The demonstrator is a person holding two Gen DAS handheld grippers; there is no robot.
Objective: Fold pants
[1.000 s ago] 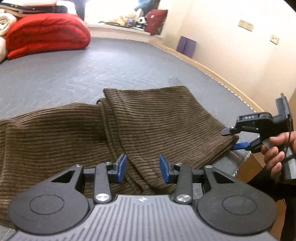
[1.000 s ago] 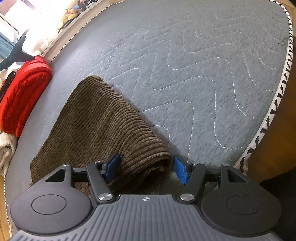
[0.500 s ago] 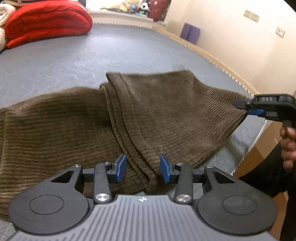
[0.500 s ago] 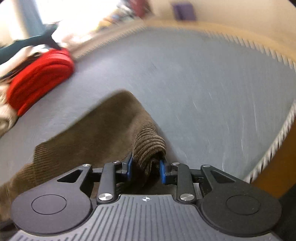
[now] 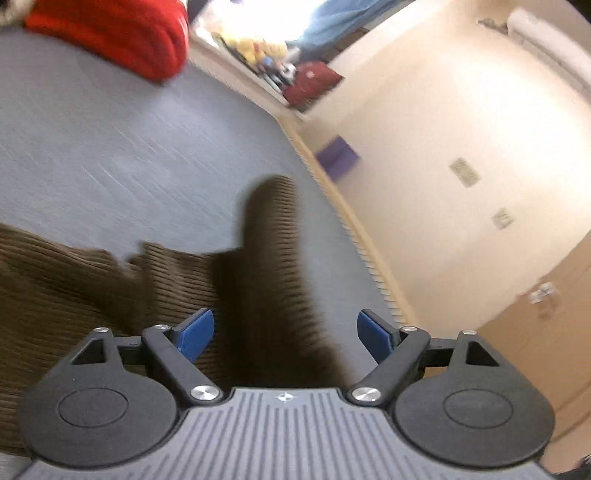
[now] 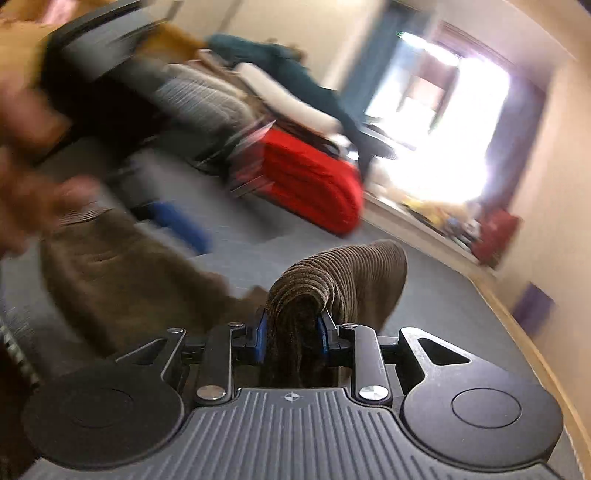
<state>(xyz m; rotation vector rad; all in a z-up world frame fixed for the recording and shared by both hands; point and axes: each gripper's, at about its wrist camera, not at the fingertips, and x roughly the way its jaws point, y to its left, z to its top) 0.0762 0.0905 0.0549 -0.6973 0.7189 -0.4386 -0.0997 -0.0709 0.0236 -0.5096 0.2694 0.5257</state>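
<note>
The brown corduroy pants [image 5: 110,280] lie on the grey quilted mattress [image 5: 110,155]. In the left wrist view a raised fold of the pants [image 5: 273,266] runs between my wide-open blue pads; my left gripper [image 5: 284,334] is open and not clamped. In the right wrist view my right gripper [image 6: 291,341] is shut on a bunched end of the pants [image 6: 332,273], lifted above the mattress [image 6: 443,302]. The left gripper's blue pad [image 6: 177,221] and the hand holding it [image 6: 26,192] show blurred at the left.
A red folded quilt [image 5: 118,33] lies at the far end of the mattress, also in the right wrist view [image 6: 310,181]. The mattress edge [image 5: 354,236] and a cream wall [image 5: 461,129] run along the right. Piled clothes [image 6: 258,74] sit at the back.
My left gripper has opened wide and swung right. My right gripper, shut on the pants end, has lifted and carried it up and over towards the left; both views are blurred by motion.
</note>
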